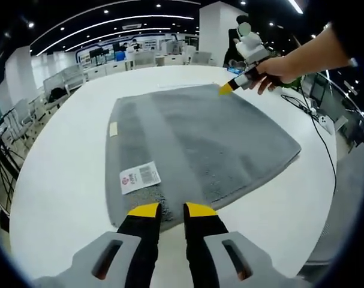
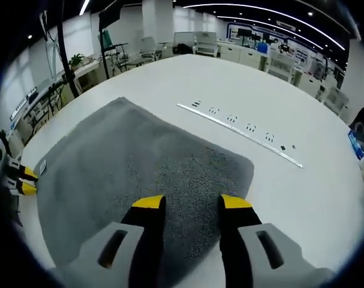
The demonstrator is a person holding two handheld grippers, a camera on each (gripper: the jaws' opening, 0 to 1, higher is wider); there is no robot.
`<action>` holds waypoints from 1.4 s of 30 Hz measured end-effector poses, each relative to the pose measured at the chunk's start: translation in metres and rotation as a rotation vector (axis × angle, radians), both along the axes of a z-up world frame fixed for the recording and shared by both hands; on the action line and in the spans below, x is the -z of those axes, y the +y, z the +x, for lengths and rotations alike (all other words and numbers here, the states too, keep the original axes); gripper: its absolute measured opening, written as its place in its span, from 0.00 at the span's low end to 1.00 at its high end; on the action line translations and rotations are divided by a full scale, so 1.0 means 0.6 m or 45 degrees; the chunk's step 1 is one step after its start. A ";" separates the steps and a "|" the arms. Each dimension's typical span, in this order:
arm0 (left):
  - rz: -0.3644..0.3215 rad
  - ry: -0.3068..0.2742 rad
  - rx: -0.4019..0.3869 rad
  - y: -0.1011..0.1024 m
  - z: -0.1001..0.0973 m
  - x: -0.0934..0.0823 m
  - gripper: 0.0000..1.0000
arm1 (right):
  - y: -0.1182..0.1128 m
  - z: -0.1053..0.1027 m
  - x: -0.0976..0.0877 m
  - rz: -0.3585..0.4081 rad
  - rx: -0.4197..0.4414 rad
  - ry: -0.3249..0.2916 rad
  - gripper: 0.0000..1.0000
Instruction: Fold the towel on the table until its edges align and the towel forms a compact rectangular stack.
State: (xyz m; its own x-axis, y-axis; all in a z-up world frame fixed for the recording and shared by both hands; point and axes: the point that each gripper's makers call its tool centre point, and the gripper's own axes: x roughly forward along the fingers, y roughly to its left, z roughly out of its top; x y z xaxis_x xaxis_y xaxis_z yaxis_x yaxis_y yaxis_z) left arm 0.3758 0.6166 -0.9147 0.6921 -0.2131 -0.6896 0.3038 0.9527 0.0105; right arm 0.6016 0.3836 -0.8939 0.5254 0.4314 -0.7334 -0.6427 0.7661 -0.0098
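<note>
Lying flat on white table (image 1: 62,180), grey towel (image 1: 193,144), both grippers' fingers parted, holding nothing

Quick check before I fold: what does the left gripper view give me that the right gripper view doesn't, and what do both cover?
Left gripper view alone: the towel's white barcode label near the left gripper, a small pale tag on the towel's edge, and the person's hand holding the right gripper at the far corner.

Right gripper view alone: a long metal strip with outlets set in the table beyond the towel.

Both: the grey towel spread flat on the white table, with both grippers at its edges.
</note>
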 end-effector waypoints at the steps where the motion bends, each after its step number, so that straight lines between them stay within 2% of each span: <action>1: 0.000 0.004 0.003 0.000 0.000 -0.001 0.15 | -0.002 -0.001 0.001 0.000 -0.005 0.002 0.35; 5: -0.009 0.010 0.008 0.000 0.000 0.001 0.15 | -0.009 -0.019 0.024 -0.028 -0.063 0.092 0.34; 6: -0.017 0.012 0.003 0.001 0.001 0.002 0.15 | -0.008 -0.013 0.021 -0.011 -0.058 0.061 0.34; 10: -0.007 0.018 0.028 -0.001 -0.002 0.002 0.12 | -0.009 -0.010 0.019 0.010 -0.039 0.081 0.33; 20: -0.004 0.027 0.035 -0.022 -0.024 -0.005 0.12 | -0.023 -0.022 0.020 -0.036 -0.105 0.071 0.33; 31: -0.003 0.043 0.053 -0.054 -0.047 0.002 0.12 | -0.065 -0.055 0.019 -0.045 -0.108 0.081 0.33; 42: -0.006 0.061 0.074 -0.096 -0.080 0.003 0.12 | -0.123 -0.055 0.036 -0.063 -0.116 0.102 0.33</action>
State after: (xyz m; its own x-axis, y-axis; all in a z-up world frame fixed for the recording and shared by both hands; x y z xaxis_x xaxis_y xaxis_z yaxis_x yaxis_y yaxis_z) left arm 0.3280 0.5591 -0.9166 0.6448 -0.2552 -0.7205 0.3586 0.9334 -0.0098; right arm 0.5687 0.3097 -0.9157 0.4245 0.4371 -0.7929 -0.7100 0.7042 0.0081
